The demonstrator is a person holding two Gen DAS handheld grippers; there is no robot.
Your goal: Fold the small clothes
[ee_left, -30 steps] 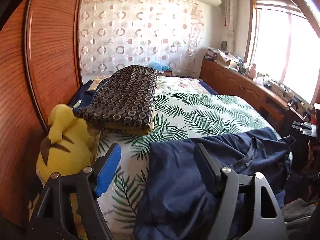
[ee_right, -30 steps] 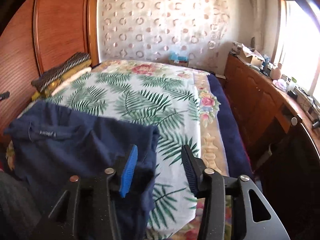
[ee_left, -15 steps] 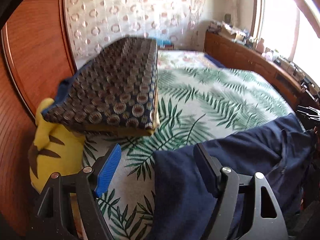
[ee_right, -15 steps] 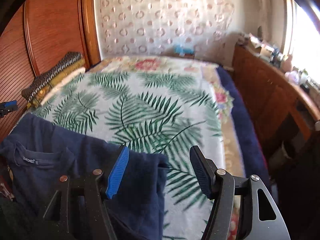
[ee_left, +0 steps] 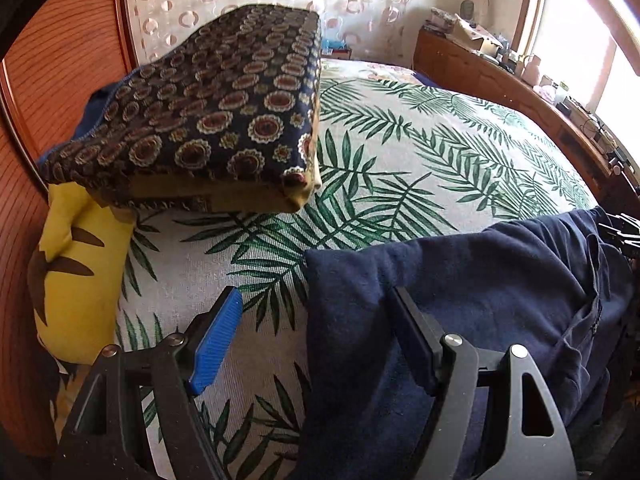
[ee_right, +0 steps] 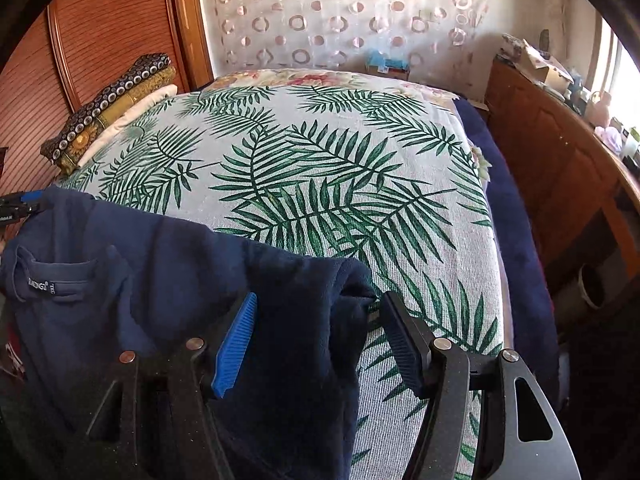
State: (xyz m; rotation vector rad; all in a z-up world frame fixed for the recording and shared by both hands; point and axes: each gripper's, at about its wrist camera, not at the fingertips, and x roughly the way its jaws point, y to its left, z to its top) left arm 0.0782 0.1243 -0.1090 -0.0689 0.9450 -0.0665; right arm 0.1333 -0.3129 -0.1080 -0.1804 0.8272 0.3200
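A navy blue T-shirt (ee_left: 500,304) lies across the near edge of the bed, with its collar and size label up in the right wrist view (ee_right: 132,280). My left gripper (ee_left: 316,340) is open with its jaws straddling the shirt's left corner. My right gripper (ee_right: 316,344) is open with its jaws on either side of the shirt's right corner. Neither is closed on the cloth. The left gripper's tip shows at the far left of the right wrist view (ee_right: 20,204).
The palm-leaf bedspread (ee_left: 420,152) covers the bed (ee_right: 320,168). A stack of folded patterned cloths (ee_left: 212,120) sits at the left by the wooden wardrobe (ee_right: 100,32). A yellow plush toy (ee_left: 76,272) lies beside it. A cluttered wooden cabinet (ee_right: 560,152) runs along the right.
Both grippers have moved forward and down towards the shirt's near corners. The jaws stayed open and the shirt has barely shifted.
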